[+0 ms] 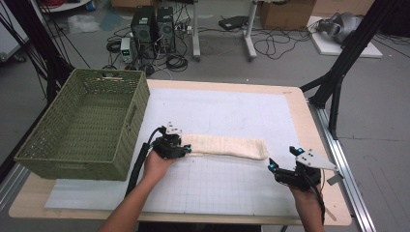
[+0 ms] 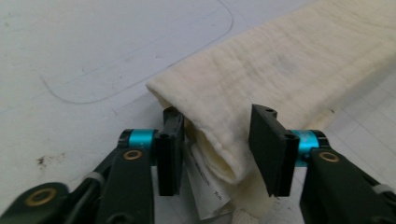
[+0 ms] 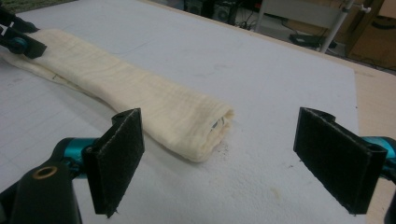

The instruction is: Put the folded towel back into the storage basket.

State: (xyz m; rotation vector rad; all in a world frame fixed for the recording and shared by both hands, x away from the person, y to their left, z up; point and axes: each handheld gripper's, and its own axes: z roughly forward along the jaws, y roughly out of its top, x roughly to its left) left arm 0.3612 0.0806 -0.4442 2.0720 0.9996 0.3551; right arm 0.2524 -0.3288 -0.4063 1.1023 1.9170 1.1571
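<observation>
We are closing the left gripper [image 2: 219, 154] around the near end of the long folded cream cloth [image 1: 225, 146] lying mid-table; its jaws straddle the fold, not yet pinching. The right gripper [image 3: 233, 158] is waiting wide open and empty beside the far end; we should be catching every layer.

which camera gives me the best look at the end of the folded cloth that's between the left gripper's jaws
The left gripper view: the cloth end sits close up between the left gripper's jaws, folded layers and a paper tag visible. The high view shows it small, partly hidden by the gripper. The right gripper view shows it far off, at the frame's edge.
</observation>
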